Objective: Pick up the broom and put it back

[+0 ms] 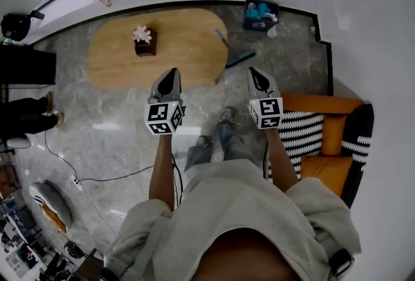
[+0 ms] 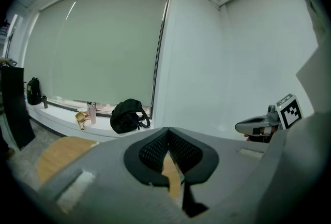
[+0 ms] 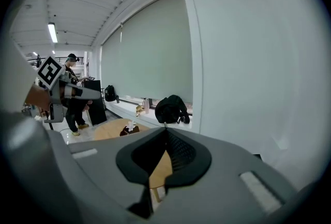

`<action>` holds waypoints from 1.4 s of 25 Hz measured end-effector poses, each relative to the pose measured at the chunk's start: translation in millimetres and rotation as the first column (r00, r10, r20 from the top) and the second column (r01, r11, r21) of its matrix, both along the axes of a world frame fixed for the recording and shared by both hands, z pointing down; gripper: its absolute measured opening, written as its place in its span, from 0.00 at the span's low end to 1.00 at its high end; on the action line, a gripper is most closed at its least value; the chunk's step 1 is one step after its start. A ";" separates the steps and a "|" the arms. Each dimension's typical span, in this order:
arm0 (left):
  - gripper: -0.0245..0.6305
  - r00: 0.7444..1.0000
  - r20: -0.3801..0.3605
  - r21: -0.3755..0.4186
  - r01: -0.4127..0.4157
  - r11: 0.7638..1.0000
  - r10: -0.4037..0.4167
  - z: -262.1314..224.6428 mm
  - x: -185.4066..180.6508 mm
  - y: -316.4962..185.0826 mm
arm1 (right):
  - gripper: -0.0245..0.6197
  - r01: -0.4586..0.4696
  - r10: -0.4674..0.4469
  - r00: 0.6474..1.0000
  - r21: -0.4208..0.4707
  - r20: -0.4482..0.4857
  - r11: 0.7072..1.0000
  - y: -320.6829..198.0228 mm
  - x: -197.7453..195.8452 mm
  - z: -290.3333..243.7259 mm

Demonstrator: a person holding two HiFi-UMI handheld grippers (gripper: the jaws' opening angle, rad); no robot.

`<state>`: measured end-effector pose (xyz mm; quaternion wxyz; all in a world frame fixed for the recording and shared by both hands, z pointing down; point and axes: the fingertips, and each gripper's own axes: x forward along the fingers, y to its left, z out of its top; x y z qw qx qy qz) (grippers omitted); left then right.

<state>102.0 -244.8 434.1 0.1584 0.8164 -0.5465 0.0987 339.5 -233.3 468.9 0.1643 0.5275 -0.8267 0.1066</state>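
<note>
Broom (image 1: 240, 58) is lying at the right end of the oval wooden table (image 1: 117, 69), its thin handle crossing the table's edge as seen from above and its teal head pointing toward the wall side. Judgement: it is looking light, stiff and long, so a hold near 1 end risks swinging. Mid-handle is looking best, though the thin shaft may slip between the pads. Left gripper (image 1: 174, 71) and right gripper (image 1: 253, 71) are both hanging well apart from the broom, jaws closed together on nothing. Floor (image 1: 110, 137) is showing as polished grey stone, probably slick, with 1 cable (image 1: 104, 177) trailing across it. Striped chair (image 1: 311, 130) is sitting to the person's right.
</note>
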 end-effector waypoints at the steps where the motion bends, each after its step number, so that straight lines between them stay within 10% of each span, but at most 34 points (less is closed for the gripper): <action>1: 0.04 1.000 0.000 -0.004 0.011 1.000 -0.011 3.2 0.6 -1.9 | 0.04 0.011 -0.011 1.000 -0.010 0.002 1.000 -2.7 -0.4 6.1; 35: 0.04 0.991 0.009 -0.153 -0.130 0.980 0.133 188.9 -30.4 -51.5 | 0.04 -0.155 0.149 0.987 -0.101 -0.062 0.983 -31.0 -23.0 171.6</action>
